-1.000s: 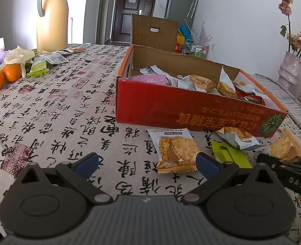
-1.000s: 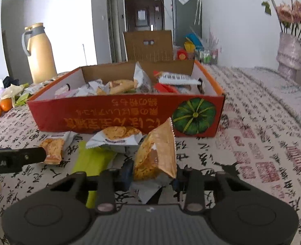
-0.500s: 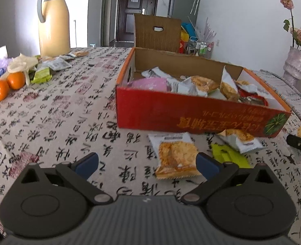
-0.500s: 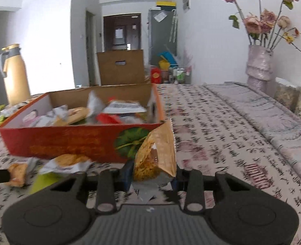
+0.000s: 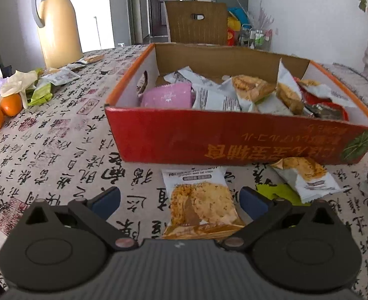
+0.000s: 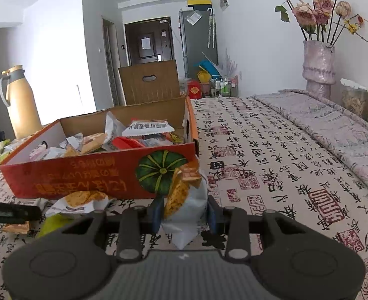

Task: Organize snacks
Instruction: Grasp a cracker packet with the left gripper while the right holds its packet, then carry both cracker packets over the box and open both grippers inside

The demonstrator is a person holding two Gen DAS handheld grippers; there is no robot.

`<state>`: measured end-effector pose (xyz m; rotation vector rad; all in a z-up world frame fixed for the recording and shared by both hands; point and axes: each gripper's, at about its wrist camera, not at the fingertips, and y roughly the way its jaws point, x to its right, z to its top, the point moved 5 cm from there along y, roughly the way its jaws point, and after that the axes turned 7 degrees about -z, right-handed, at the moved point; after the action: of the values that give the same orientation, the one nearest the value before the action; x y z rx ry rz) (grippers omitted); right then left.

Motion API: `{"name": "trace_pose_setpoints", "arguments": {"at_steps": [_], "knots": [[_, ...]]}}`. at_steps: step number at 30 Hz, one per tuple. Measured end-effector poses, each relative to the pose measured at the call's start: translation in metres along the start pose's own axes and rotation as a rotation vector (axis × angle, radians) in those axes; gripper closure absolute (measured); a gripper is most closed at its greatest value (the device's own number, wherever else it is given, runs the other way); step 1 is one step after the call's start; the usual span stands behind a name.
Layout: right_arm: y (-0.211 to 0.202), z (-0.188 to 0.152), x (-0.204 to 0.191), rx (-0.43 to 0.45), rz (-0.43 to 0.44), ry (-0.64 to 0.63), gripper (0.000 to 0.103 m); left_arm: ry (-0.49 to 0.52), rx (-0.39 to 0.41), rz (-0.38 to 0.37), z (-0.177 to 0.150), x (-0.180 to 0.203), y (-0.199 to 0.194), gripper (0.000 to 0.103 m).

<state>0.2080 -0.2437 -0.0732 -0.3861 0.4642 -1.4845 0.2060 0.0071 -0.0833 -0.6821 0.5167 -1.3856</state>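
Observation:
A red cardboard box [image 5: 233, 140] holds several snack packets. In front of it on the patterned cloth lie a cracker packet [image 5: 200, 203], a second cracker packet [image 5: 306, 175] and a green packet [image 5: 278, 193]. My left gripper [image 5: 180, 201] is open, its blue pads on either side of the near cracker packet without touching it. In the right wrist view my right gripper [image 6: 184, 215] is shut on a white-and-orange snack packet [image 6: 186, 200], held upright near the box's [image 6: 84, 175] right front corner. The left gripper's finger [image 6: 9, 212] shows at the left edge.
A tan thermos jug [image 5: 56, 25], oranges [image 5: 2, 111] and loose wrappers [image 5: 41, 87] sit at the table's far left. A vase of dried roses [image 6: 318, 67] stands at the far right beside a folded grey cloth [image 6: 333, 130]. A brown cardboard flap [image 5: 196, 22] rises behind the box.
My left gripper moved closer to the near cracker packet, which now lies between its pads. My right gripper swung to the right with its packet, so the box sits further left in its view.

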Motion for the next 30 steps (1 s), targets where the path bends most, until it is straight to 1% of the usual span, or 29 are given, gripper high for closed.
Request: {"name": "trace_pose_setpoints", "arguments": {"at_steps": [5,7,10,12,14,16,21,30], "knots": [[-0.003,-0.001,-0.001,0.013,0.009,0.006,0.069,0.002,0.004,-0.009,-0.002,0.001,0.004,0.000],[-0.004,-0.001,-0.001,0.018,0.011,0.006,0.069,0.006,0.008,-0.013,-0.003,0.002,0.004,0.002],[-0.005,0.000,-0.001,0.026,0.013,0.007,0.069,0.016,0.027,-0.039,-0.003,0.005,0.001,0.018],[-0.007,0.000,-0.001,0.033,0.014,0.009,0.069,0.028,0.047,-0.056,-0.004,0.007,-0.004,0.041],[-0.008,0.000,0.000,0.042,0.014,0.011,0.070,0.023,0.067,-0.080,-0.005,0.009,-0.008,0.058],[-0.009,0.000,0.000,0.049,0.016,0.014,0.073,0.002,0.076,-0.111,-0.005,0.007,-0.010,0.061],[-0.011,0.001,0.000,0.059,0.022,0.017,0.076,0.010,0.088,-0.109,-0.004,0.008,-0.012,0.061],[-0.017,0.002,0.002,0.097,0.021,0.032,0.077,0.019,0.136,-0.102,-0.003,0.008,-0.025,0.061]]}}
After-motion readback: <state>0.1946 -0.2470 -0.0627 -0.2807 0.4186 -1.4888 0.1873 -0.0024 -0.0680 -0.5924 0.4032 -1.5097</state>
